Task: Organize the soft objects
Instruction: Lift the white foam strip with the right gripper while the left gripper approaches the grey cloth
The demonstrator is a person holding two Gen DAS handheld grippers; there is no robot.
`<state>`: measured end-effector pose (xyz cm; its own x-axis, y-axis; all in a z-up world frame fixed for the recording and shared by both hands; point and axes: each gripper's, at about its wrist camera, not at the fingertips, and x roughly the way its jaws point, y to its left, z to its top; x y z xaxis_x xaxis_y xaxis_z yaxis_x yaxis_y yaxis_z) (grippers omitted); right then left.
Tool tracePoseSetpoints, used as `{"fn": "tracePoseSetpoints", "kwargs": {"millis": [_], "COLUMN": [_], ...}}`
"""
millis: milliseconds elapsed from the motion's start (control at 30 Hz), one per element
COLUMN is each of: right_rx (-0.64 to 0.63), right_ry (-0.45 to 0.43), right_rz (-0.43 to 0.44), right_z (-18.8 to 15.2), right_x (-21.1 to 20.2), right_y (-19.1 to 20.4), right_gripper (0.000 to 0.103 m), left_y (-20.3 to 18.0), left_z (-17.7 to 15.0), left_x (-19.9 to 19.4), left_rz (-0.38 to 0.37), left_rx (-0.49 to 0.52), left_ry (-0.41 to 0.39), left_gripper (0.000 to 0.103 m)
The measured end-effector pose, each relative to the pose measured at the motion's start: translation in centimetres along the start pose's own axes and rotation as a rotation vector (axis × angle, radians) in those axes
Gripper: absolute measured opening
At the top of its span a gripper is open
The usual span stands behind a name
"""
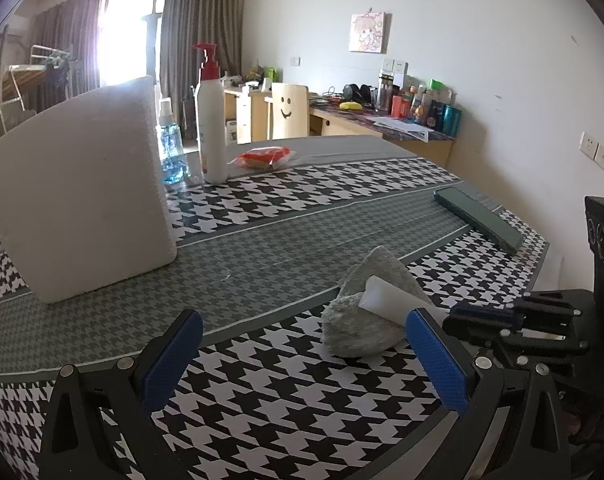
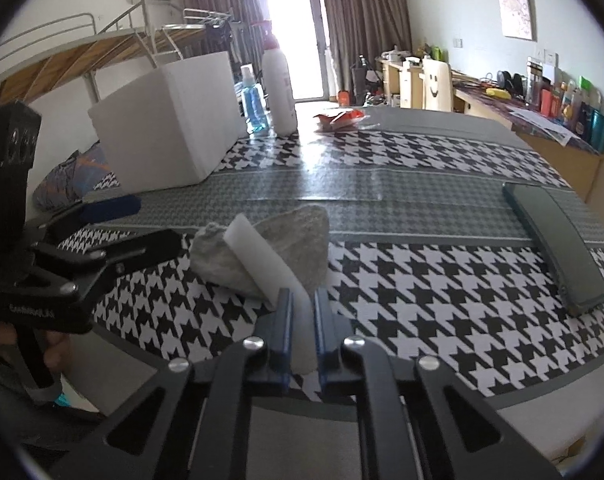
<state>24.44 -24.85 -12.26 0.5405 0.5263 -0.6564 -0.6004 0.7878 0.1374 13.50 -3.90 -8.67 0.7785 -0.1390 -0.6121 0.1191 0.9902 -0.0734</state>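
Observation:
A grey fluffy cloth (image 1: 365, 312) (image 2: 278, 244) lies crumpled on the houndstooth table. A white foam strip (image 2: 268, 264) (image 1: 385, 300) leans across it. My right gripper (image 2: 302, 308) is shut on the near end of the strip; it shows at the right in the left wrist view (image 1: 481, 316). My left gripper (image 1: 302, 344) is open and empty, just left of the cloth, its right finger (image 1: 437, 356) next to the cloth; it shows at the left in the right wrist view (image 2: 114, 216). A white foam box (image 1: 82, 192) (image 2: 170, 120) stands at the back left.
A dark phone (image 1: 477, 218) (image 2: 553, 240) lies at the right. A white pump bottle (image 1: 212, 120) (image 2: 278, 88), a blue spray bottle (image 1: 170, 144) and a red snack packet (image 1: 262, 158) stand at the far edge. A patterned cloth (image 2: 70, 180) lies beside the box.

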Motion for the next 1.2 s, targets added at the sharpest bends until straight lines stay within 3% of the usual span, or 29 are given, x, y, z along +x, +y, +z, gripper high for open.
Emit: {"fn": "tracePoseSetpoints", "kwargs": {"millis": [467,567,633,667,867,1033,1200], "right_rx": [-0.060,-0.061,-0.067,-0.071,-0.103,-0.127,-0.095], "right_ry": [0.022,0.020,0.016,0.016,0.034,0.030,0.006], "right_rz": [-0.030,-0.025,-0.021,-0.016,-0.037,-0.077,-0.027], "right_z": [-0.1,-0.2,-0.4,-0.5,-0.8,-1.0,-0.7], "right_x": [0.7,0.5,0.4,0.4,1.0,1.0,0.0], "right_y": [0.8,0.9,1.1,1.2,1.8,2.1,1.8], "right_gripper": [0.019,0.028,0.039,0.040,0.039,0.023,0.018], "left_y": [0.3,0.4,0.5,0.5,0.5,0.1,-0.2], "left_z": [-0.2,-0.1,0.0,-0.1,0.0,0.1,0.2], "left_x": [-0.1,0.0,0.0,-0.1,0.1,0.0,-0.1], "left_rz": [0.008,0.010,0.010,0.010,0.012,0.006,0.000], "left_rx": [-0.008,-0.008,-0.010,-0.009,-0.009,0.002,0.009], "left_ry": [0.001,0.004,0.005,0.005,0.009,0.006,0.000], "left_gripper": [0.102,0.102,0.102,0.102,0.102,0.102,0.102]}}
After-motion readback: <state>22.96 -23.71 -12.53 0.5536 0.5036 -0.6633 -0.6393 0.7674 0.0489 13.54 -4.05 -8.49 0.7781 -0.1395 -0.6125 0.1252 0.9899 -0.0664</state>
